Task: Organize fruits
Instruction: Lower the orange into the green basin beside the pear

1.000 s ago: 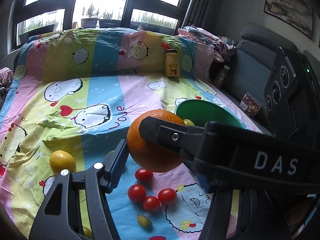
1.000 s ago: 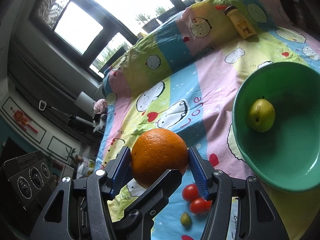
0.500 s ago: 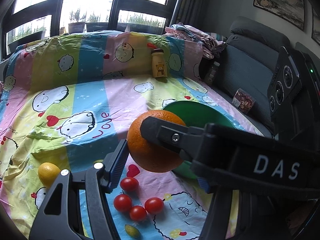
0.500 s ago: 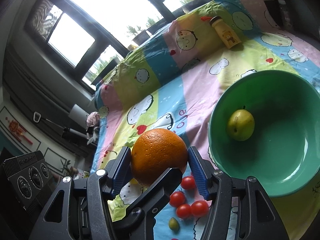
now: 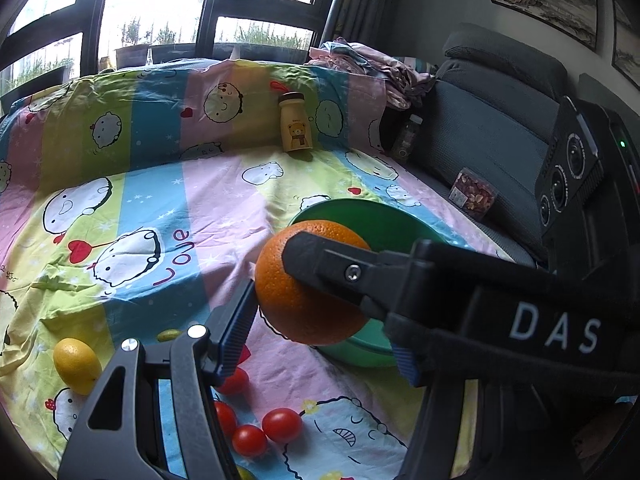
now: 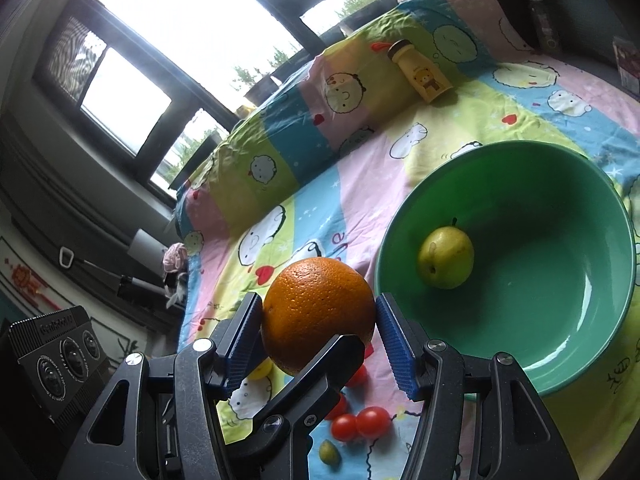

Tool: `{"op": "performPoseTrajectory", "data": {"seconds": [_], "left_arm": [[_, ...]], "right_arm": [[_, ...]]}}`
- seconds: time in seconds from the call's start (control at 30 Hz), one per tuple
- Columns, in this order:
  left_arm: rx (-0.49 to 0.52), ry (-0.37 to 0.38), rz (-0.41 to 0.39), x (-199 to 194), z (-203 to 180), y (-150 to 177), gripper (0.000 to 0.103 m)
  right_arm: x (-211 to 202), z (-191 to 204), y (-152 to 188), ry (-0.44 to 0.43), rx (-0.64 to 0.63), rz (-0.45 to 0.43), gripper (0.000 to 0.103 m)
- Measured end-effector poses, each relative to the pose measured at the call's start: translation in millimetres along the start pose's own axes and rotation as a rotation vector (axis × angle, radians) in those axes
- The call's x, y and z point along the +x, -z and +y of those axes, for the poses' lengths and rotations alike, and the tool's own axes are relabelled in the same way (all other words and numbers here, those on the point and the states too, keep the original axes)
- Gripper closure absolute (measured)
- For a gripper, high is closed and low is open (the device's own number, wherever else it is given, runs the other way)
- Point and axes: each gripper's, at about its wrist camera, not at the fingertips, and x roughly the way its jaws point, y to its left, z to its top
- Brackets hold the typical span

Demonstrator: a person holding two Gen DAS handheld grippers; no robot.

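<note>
Orange (image 6: 318, 312) fruit sits in the air above the bed's cartoon sheet (image 5: 132, 216), just short of the green bowl (image 6: 560, 328), clamped by both sets of tongs at once: the right tongs (image 6: 318, 334) on its sides, the left tongs (image 5: 304, 296) crossing them. Two grips pulling unevenly could squeeze it out onto the cherry tomatoes (image 6: 360, 422) below. Being round, it has no long axis and points nowhere I can tell.

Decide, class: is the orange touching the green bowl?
Apart. The right wrist view shows bedsheet between the orange, clamped in the right gripper, and the green bowl.
</note>
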Motion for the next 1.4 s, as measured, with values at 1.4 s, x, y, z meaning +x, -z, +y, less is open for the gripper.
{"op": "performPoseTrajectory", "data": {"seconds": [1.4], "left_arm": [[0.001, 0.064, 0.087, 37, -17, -3, 0.041]], "right_arm": [[-9, -32, -6, 0.089, 0.112, -0.006, 0.041]]}}
